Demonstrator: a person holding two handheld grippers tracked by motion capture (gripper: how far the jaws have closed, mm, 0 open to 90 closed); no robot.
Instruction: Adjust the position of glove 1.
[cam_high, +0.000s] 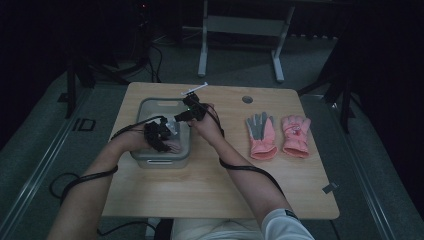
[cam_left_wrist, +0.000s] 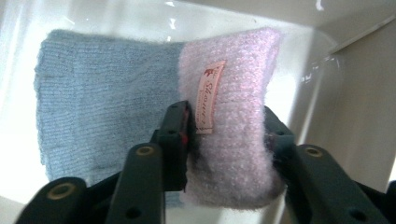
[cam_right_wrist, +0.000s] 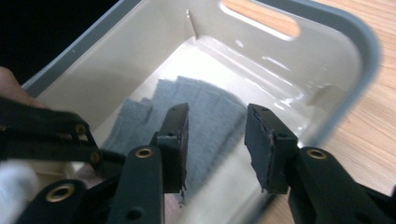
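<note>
Materials and finishes at the bin and table.
The bin (cam_right_wrist: 327, 70) is smooth, glossy plastic with bright glare on its pale inner walls. The glove (cam_left_wrist: 187, 121) in it is soft knitted cloth: a matt, ribbed grey-blue part and a fuzzy pink cuff with a small woven label (cam_left_wrist: 210, 95). The table (cam_high: 210, 185) is matt, light wood-grain. The pink gloves (cam_high: 277, 135) look like padded fabric.
</note>
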